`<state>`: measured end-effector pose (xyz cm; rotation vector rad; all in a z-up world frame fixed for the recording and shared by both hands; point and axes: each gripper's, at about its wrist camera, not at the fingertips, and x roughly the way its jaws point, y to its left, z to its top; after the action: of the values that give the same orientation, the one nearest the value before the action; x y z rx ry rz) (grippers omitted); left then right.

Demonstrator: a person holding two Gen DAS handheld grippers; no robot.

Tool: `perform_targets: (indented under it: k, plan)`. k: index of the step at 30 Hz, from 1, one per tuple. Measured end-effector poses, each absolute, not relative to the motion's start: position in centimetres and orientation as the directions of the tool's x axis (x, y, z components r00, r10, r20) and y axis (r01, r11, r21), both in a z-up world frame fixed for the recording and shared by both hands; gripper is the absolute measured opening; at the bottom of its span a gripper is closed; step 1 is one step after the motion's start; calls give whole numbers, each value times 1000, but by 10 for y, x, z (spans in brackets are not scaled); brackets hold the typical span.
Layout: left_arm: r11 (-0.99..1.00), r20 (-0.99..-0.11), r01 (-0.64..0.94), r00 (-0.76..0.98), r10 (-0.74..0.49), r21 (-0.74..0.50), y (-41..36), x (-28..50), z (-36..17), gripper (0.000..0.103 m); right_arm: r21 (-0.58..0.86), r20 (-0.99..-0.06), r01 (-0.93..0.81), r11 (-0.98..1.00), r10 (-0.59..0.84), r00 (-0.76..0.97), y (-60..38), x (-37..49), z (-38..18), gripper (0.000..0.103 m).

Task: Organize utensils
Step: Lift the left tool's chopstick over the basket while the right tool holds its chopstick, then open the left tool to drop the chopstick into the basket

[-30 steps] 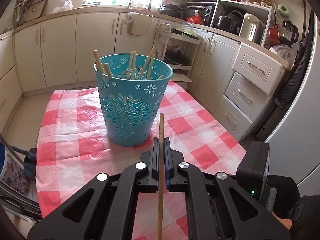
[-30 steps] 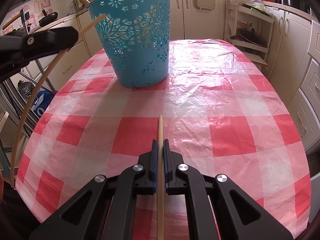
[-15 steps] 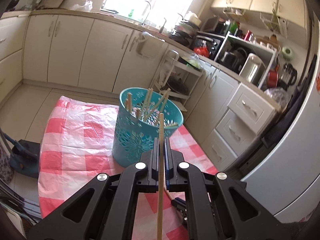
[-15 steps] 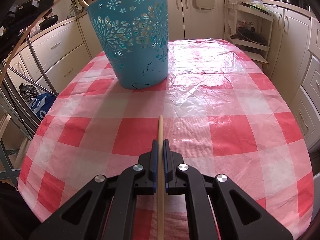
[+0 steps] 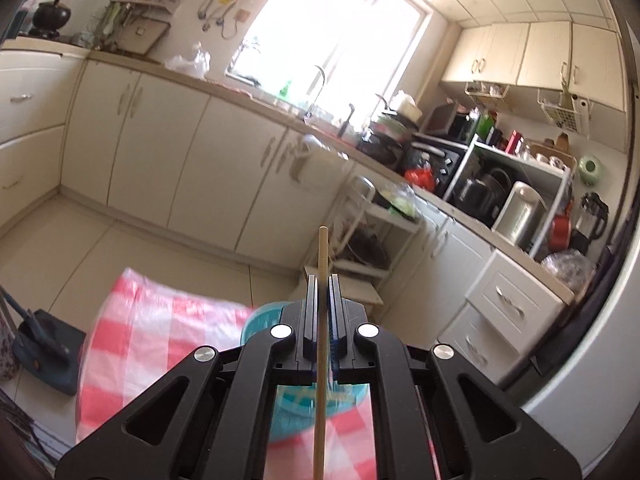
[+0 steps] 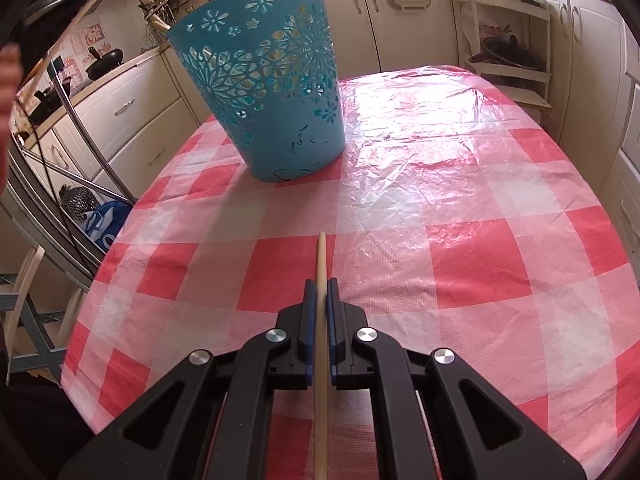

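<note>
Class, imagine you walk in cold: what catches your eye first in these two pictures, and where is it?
First, the teal cut-out basket, standing on the far left part of the red-and-white checked tablecloth. Next, the wooden stick clamped in the right tool, pointing toward the basket. In the left view, a second stick held in the left tool points at the bright kitchen window.

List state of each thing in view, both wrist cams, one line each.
left gripper: jaws shut on a chopstick
right gripper: jaws shut on a second chopstick
teal basket: upright on the table, wooden sticks visible through its cutouts
checked tablecloth: spread over the table, wrinkled
</note>
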<state>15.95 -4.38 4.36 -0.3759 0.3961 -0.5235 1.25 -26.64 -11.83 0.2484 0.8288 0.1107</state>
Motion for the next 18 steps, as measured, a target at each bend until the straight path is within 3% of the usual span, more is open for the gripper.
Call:
perform_targets:
  k: [6,18]
  plan:
    - [839,-234,351,850,-472,-416,-78,202,59,4,337,-699,-14,941,260,666,-275,12,-120,6]
    - [910,-278,241,898,-341,-338,-109,236,32,4,380,-688,-34,924,307,658,-281,10,-120,6]
